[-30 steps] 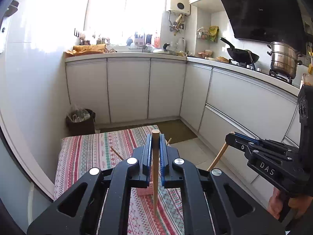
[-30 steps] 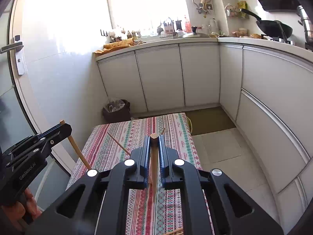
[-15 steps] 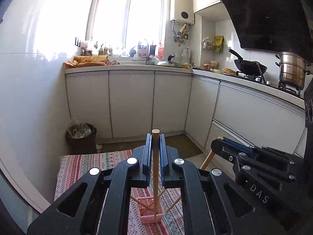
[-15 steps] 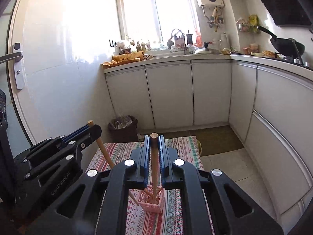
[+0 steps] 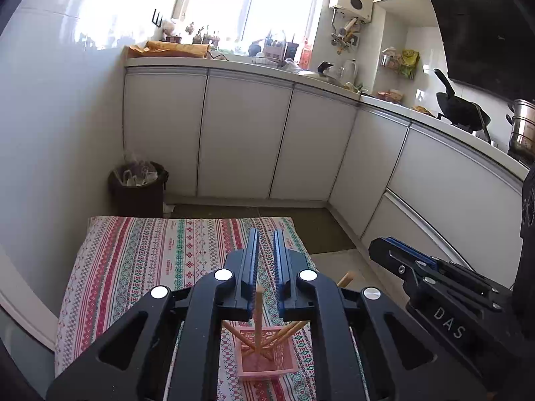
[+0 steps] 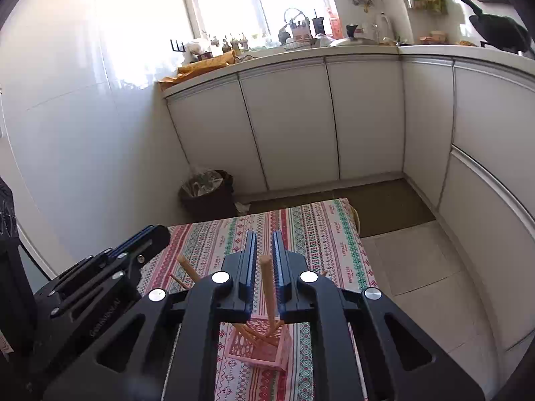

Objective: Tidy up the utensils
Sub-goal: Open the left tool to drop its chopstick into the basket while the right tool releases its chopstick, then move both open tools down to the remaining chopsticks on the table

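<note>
Striped red-green cloth covers the table [image 5: 140, 260] at lower centre; white cabinets [image 5: 240, 133] and a bin [image 5: 137, 183] stand behind. Both tools, left [image 5: 265, 250] and right [image 6: 264, 250], have just parted, chopsticks [image 6: 266, 287] loose in the pink basket [image 5: 267, 357] below.

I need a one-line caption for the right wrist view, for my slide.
Right gripper, jaws just opened, releases a wooden chopstick into the pink basket on the striped tablecloth.

Above the pink lattice plastic basket [image 5: 264, 354], splayed wooden chopsticks [image 5: 259, 317] block straight descent. The striped-cloth table [image 5: 150, 254] lies bare toward twelve o'clock. White wall at nine, white cabinets [image 5: 244, 137] beyond.
</note>
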The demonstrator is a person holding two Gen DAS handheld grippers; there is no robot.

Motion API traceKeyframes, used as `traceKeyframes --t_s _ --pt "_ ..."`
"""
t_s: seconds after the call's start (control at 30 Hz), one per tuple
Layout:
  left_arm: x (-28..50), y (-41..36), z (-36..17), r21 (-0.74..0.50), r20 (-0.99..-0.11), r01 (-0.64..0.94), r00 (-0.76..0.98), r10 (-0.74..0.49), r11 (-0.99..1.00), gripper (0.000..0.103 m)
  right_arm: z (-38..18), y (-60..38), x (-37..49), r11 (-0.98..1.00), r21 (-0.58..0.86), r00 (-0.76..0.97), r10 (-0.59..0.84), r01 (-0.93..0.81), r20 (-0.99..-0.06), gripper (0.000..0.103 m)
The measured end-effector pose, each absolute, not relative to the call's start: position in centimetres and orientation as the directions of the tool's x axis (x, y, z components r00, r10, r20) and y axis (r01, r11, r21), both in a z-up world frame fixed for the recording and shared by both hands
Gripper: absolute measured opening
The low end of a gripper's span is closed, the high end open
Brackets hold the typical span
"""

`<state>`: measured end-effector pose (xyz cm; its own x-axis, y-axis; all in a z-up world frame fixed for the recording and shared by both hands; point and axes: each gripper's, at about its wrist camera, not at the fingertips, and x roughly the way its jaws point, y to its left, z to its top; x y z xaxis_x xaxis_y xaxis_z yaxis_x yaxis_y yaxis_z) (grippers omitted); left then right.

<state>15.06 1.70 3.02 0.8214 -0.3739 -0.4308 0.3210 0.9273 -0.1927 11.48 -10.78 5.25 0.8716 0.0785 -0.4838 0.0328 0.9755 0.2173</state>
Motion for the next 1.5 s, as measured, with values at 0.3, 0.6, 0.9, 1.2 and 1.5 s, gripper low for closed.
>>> traceKeyframes --t_s 0.3,0.6,0.9,1.2,1.5 --pt "12.4 3.7 6.5 -0.181 -0.383 0.294 0.858 -0.343 0.938 0.034 6.8 -11.5 9.5 0.978 0.177 0.878 -0.008 0.106 -0.479 0.035" --pt "9.3 3.7 7.2 -0.127 -0.382 0.268 0.875 -0.297 0.955 0.063 7.4 -12.4 5.9 0.971 0.185 0.882 -0.049 0.152 -0.468 0.055" --pt "7.2 3.9 7.5 -0.113 -0.385 0.254 0.880 -0.279 0.960 0.079 8.7 -12.8 3.0 0.966 0.195 0.892 -0.066 0.169 -0.447 0.072" --pt "5.2 4.1 7.5 -0.097 -0.378 0.239 0.889 -0.258 0.966 0.094 8.7 -13.3 0.8 0.956 0.216 0.894 -0.087 0.200 -0.440 0.094" --pt "3.8 5.1 7.0 -0.097 -0.409 0.236 0.876 -0.255 0.967 0.096 8.5 -13.4 -0.8 0.952 0.214 0.875 -0.094 0.219 -0.475 0.096"
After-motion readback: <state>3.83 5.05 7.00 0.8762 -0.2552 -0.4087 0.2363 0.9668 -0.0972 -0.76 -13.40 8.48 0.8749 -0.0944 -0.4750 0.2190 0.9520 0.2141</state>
